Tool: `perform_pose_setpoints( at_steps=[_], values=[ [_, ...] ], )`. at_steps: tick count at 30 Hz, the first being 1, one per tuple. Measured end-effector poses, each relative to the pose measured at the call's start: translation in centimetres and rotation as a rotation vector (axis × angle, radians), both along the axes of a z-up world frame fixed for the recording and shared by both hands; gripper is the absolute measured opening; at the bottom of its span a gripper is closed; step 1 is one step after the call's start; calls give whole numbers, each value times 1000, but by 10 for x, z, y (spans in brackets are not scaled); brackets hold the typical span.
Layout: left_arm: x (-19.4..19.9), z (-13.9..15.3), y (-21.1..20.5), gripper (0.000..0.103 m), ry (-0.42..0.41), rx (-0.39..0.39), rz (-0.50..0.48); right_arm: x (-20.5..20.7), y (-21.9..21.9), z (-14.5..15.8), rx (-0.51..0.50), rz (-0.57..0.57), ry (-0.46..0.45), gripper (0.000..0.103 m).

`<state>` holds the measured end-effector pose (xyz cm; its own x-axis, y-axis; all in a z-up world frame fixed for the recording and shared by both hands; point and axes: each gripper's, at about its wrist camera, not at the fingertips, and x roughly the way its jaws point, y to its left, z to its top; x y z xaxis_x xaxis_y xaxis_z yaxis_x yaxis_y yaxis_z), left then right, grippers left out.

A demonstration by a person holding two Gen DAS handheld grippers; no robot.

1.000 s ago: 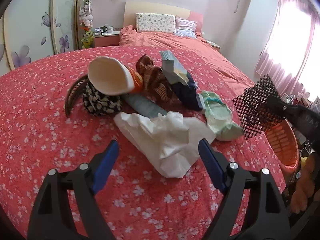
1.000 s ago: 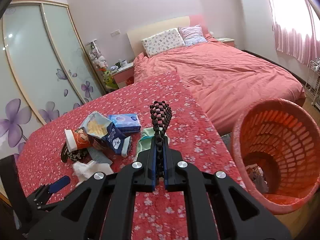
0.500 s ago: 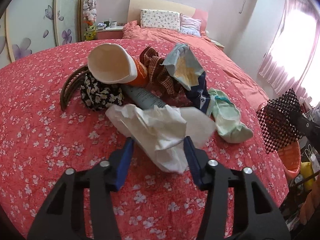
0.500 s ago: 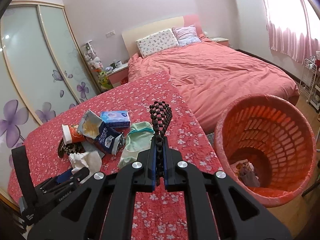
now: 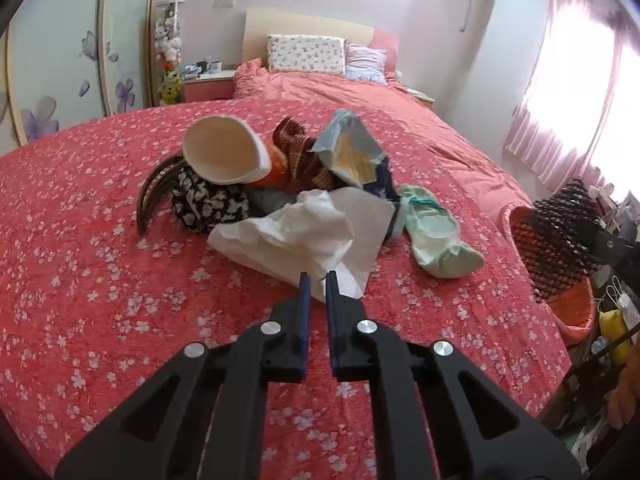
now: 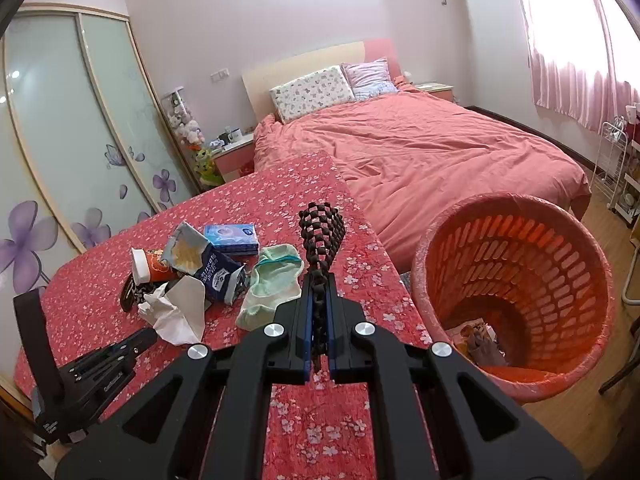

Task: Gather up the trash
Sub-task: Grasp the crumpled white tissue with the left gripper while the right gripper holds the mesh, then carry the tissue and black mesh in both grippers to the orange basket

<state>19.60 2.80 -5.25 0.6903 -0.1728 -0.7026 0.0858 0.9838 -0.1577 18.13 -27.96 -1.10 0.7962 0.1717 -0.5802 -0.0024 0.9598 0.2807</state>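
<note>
- Left gripper: its jaws have just closed, pinching the near edge of a crumpled white tissue on the red floral tablecloth.
- Right gripper: clamped on black foam netting, beside the orange basket.

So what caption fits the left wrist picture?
Left gripper shut on crumpled white tissue on the flowered red cloth.
</note>
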Motion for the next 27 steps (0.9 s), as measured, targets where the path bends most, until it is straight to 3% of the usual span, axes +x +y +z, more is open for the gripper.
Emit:
perform_pose_setpoints(
  at_steps=[1,2,4,6,11,16,18,20,27],
  values=[
    [2,-3,2,17,15,-5,15,0,0,0,0,0,0,6],
    [3,-5,2,41,26,-10,22,-1,0,0,0,0,0,6],
    [3,-8,4,57,31,-30,48,-3,-1,0,0,0,1,6],
    [1,-7,4,58,23,-56,34,-4,-2,-1,-3,-2,4,6],
    [13,-5,-7,59,17,-8,48,-1,-7,-5,8,-15,17,6],
    [42,-15,-4,58,76,-13,86,-1,-9,-8,14,-17,20,6],
    [49,-21,-2,55,95,-18,96,-2,-7,-9,9,-15,22,6],
    [50,-21,0,45,83,-24,92,-2,-7,-10,8,-15,25,6],
    [34,-16,5,41,62,-45,60,-6,-8,-9,9,-14,20,6]
  ],
)
